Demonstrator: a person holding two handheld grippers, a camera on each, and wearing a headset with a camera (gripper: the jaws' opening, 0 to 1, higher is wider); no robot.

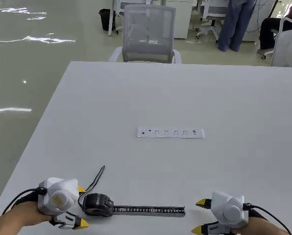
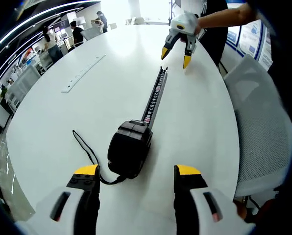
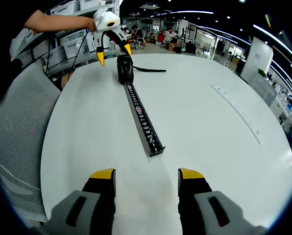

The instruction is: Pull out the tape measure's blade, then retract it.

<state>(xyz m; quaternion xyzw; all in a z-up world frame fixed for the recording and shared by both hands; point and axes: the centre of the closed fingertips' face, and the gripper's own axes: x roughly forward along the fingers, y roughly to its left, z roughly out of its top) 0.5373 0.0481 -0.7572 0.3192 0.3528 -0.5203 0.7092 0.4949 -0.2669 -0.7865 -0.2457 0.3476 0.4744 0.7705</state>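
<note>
A black tape measure (image 1: 98, 204) (image 2: 130, 148) (image 3: 125, 67) lies on the white table near the front edge, its wrist strap (image 1: 96, 177) trailing away. Its blade (image 1: 148, 211) (image 2: 155, 96) (image 3: 143, 120) is drawn out flat on the table toward the right. My left gripper (image 1: 80, 207) (image 2: 136, 174) is open, its yellow-tipped jaws on either side of the case without touching it. My right gripper (image 1: 200, 216) (image 3: 146, 175) is open a short way beyond the blade's end hook (image 3: 156, 151), holding nothing.
A white power strip (image 1: 170, 132) lies mid-table. A grey mesh chair (image 1: 148, 34) stands at the far edge, another chair (image 1: 288, 46) at the far right. People stand and sit in the background beyond the table (image 1: 185, 98).
</note>
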